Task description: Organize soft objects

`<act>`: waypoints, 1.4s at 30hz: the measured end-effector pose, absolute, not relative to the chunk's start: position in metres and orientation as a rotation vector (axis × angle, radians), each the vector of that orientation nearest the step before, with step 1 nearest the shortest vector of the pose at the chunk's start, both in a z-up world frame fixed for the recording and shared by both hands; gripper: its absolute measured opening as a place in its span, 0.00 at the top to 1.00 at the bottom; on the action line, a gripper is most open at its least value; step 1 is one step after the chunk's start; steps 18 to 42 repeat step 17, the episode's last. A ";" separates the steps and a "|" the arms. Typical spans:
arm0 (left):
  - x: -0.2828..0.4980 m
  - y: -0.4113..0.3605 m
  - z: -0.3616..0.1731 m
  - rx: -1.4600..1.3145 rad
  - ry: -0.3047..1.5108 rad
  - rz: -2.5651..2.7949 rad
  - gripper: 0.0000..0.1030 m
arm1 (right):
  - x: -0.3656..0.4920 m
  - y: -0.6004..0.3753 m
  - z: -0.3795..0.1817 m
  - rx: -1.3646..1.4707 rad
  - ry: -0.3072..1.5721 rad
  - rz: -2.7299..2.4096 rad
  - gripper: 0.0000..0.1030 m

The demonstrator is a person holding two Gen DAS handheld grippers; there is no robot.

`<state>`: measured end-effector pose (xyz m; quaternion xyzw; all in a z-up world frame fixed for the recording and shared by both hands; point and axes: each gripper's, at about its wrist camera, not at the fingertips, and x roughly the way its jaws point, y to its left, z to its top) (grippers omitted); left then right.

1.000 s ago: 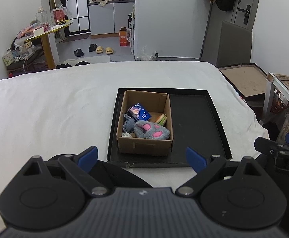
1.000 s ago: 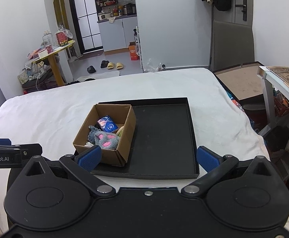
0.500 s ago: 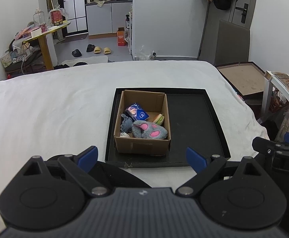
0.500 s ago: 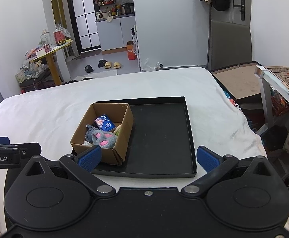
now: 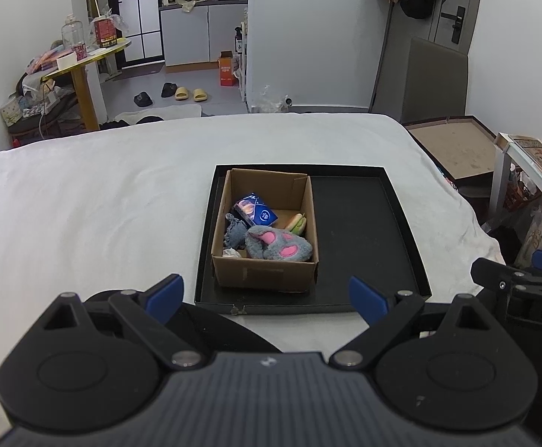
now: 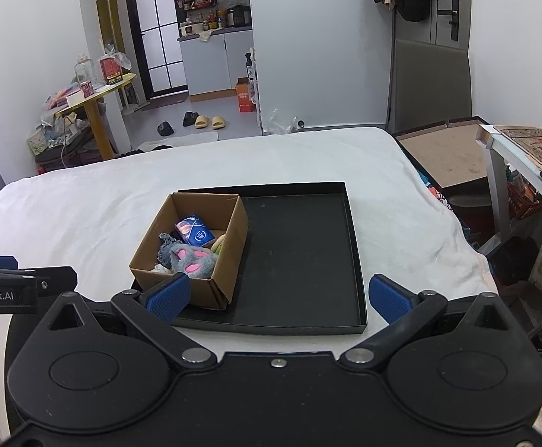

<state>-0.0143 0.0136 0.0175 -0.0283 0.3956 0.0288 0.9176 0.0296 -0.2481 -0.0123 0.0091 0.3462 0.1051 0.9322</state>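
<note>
An open cardboard box (image 5: 264,272) (image 6: 230,257) stands in the left half of a black tray (image 5: 360,231) (image 6: 300,246) on a white bed. Inside lie a grey plush paw with pink pads (image 5: 279,246) (image 6: 193,259), a blue packet (image 5: 255,213) (image 6: 194,229), a grey knit piece (image 5: 234,231) and a small burger toy (image 5: 296,222). My left gripper (image 5: 267,298) is open and empty, held back from the tray's near edge. My right gripper (image 6: 277,296) is open and empty, near the tray's front edge.
The white bed (image 5: 85,201) spreads around the tray. A brown board (image 5: 453,145) and a desk (image 5: 531,156) stand to the right. A yellow table (image 5: 85,59) with clutter and slippers (image 5: 189,93) lie on the floor beyond the bed.
Both grippers have drawn back and risen a little, so the tray and box look slightly farther away. Both stay open. The things in the box have not moved.
</note>
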 end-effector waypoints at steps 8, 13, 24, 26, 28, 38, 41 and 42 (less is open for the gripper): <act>-0.013 0.014 0.015 -0.063 0.822 0.055 0.08 | 0.030 -0.248 -0.011 0.018 0.712 0.213 0.00; -0.014 0.013 0.016 -0.060 0.813 0.047 0.08 | 0.030 -0.247 -0.012 0.018 0.712 0.214 0.00; -0.014 0.011 0.017 -0.054 0.807 0.045 0.08 | 0.030 -0.247 -0.012 0.019 0.712 0.217 0.00; -0.014 0.011 0.017 -0.054 0.807 0.045 0.08 | 0.030 -0.247 -0.012 0.019 0.712 0.217 0.00; -0.014 0.011 0.017 -0.054 0.807 0.045 0.08 | 0.030 -0.247 -0.012 0.019 0.712 0.217 0.00; -0.014 0.011 0.017 -0.054 0.807 0.045 0.08 | 0.030 -0.247 -0.012 0.019 0.712 0.217 0.00; -0.014 0.011 0.017 -0.054 0.807 0.045 0.08 | 0.030 -0.247 -0.012 0.019 0.712 0.217 0.00; -0.014 0.011 0.017 -0.054 0.807 0.045 0.08 | 0.030 -0.247 -0.012 0.019 0.712 0.217 0.00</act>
